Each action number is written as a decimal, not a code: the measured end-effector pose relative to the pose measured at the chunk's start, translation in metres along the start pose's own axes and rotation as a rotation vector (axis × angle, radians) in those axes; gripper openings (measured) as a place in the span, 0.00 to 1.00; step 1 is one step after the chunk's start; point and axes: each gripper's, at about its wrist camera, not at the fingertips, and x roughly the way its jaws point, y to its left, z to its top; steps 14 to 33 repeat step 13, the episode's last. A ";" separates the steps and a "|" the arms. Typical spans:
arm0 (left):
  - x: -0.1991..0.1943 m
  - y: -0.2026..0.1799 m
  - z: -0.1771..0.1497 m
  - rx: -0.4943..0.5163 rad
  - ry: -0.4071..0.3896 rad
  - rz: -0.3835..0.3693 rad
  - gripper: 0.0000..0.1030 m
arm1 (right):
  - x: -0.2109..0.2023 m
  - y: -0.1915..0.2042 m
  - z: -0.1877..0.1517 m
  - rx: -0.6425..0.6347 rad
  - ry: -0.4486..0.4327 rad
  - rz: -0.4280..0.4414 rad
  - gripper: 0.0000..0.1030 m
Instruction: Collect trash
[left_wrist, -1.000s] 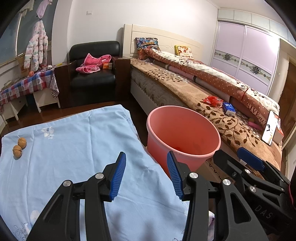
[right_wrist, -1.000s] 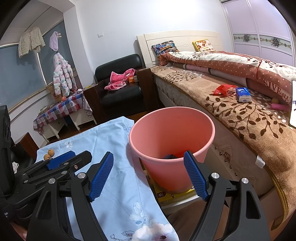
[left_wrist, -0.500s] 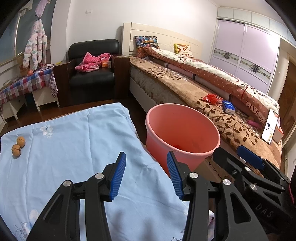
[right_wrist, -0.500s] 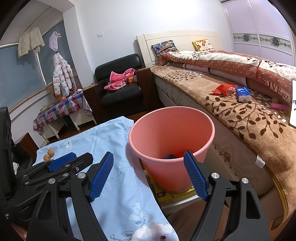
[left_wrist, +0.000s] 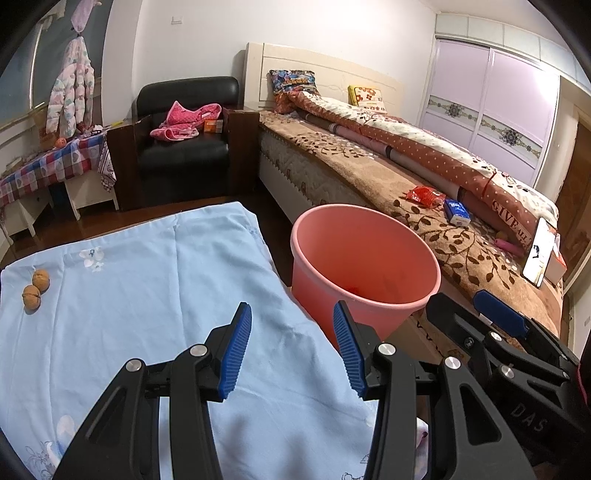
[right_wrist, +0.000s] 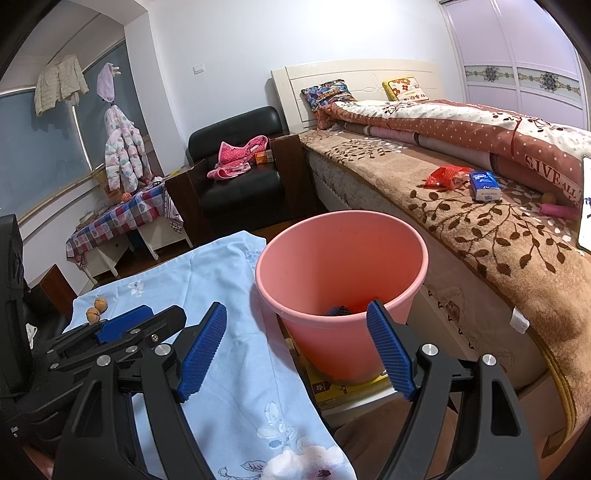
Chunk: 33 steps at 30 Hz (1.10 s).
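A pink bin (left_wrist: 364, 258) stands between the blue-clothed table and the bed; in the right wrist view the bin (right_wrist: 340, 254) holds some dark and red trash at its bottom. My left gripper (left_wrist: 291, 347) is open and empty above the table's right edge. My right gripper (right_wrist: 295, 347) is open and empty in front of the bin's near rim. Two walnuts (left_wrist: 35, 290) lie at the table's far left. A red wrapper (left_wrist: 423, 194) and a blue tissue pack (left_wrist: 456, 211) lie on the bed.
The light blue tablecloth (left_wrist: 140, 295) covers the table. A phone (left_wrist: 539, 254) leans on the bed's right side. A black armchair (left_wrist: 184, 147) with pink clothes stands at the back. A checked side table (left_wrist: 44, 170) is at the far left.
The left wrist view has shifted slightly, with the bin and bed a little lower and nearer. The right gripper has barely moved. Both jaws stay open.
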 end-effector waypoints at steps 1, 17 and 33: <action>-0.001 0.000 0.000 0.003 -0.005 0.001 0.45 | 0.001 0.000 0.001 -0.001 0.000 -0.001 0.76; 0.002 0.003 0.000 0.002 0.024 -0.005 0.44 | 0.002 -0.002 0.001 0.001 0.001 0.000 0.76; 0.002 0.003 0.000 0.002 0.024 -0.005 0.44 | 0.002 -0.002 0.001 0.001 0.001 0.000 0.76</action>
